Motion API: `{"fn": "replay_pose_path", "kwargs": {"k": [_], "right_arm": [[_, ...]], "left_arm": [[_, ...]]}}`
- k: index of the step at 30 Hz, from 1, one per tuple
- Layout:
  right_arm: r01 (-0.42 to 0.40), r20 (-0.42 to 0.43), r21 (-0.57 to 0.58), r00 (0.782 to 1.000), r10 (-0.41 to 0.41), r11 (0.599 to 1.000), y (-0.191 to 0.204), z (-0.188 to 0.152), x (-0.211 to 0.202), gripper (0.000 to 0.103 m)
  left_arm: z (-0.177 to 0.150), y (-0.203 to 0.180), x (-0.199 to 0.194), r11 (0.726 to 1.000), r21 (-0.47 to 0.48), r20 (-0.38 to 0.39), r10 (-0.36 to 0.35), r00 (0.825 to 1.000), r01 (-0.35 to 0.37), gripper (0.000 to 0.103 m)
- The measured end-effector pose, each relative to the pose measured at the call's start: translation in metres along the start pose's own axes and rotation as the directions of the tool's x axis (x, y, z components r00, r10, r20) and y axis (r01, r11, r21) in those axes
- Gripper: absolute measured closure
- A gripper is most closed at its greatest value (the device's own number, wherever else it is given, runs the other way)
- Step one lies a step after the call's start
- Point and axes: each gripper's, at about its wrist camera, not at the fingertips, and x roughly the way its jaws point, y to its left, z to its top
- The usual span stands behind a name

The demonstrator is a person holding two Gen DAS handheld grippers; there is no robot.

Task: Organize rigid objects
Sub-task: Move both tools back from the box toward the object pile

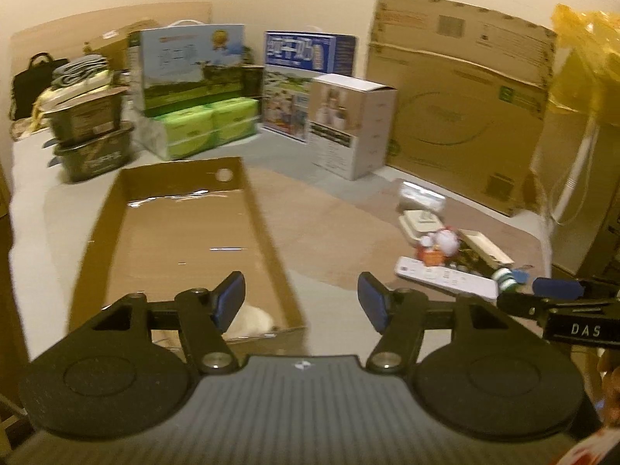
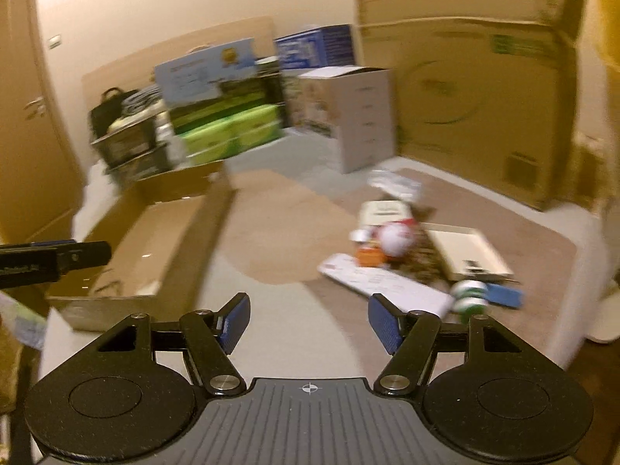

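While both claws hang empty above the surface, the sorting looks barely begun. The left claw (image 1: pixel 301 302) has its blue pads spread wide apart, gripping nothing, and it sits over the near right corner of the open cardboard tray (image 1: pixel 267 232), which lies toward the left side of the surface; a pale rounded object (image 1: pixel 254 319) rests in the tray's near end, partly hidden behind the left finger, so what it is cannot be told. The right claw (image 2: pixel 306 319) is likewise spread apart and empty, poised over bare surface between the tray (image 2: pixel 217 209) and the heap of loose things. That heap sits toward the right edge: a white remote control (image 2: pixel 387 283) nearest the claw, a small round white-and-red figure (image 2: pixel 395 238) with an orange piece (image 2: pixel 368 257) just beside it, a shallow white box lid (image 2: pixel 471 250), a green-and-white striped round object (image 2: pixel 469 294) and a blue item (image 2: pixel 503 296) touching or nearly touching it. Keeping the tray apart from the heap probably gives each piece a clear destination, and the open pads suggest readiness for a pickup, likely the remote, being closest. Stacked cartons (image 1: pixel 461 97) line the far edge.
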Motion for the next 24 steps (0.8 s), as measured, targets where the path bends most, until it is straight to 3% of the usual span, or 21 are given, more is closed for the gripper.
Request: {"fn": "replay_pose_path", "kwargs": {"k": [11, 24], "right_arm": [[0.121, 0.015, 0.094, 0.992, -0.123, 0.988, -0.068, -0.008, -0.028, 0.035], [0.167, -0.005, 0.109, 0.986, -0.167, 0.98, -0.105, -0.01, -0.018, 0.036]], "left_arm": [[-0.001, -0.05, 0.021, 0.995, 0.062, -0.039, -0.078, 0.996, 0.08, 0.02], [-0.002, -0.079, 0.049, 0.99, 0.086, -0.076, -0.104, 0.992, 0.11, 0.014]]}}
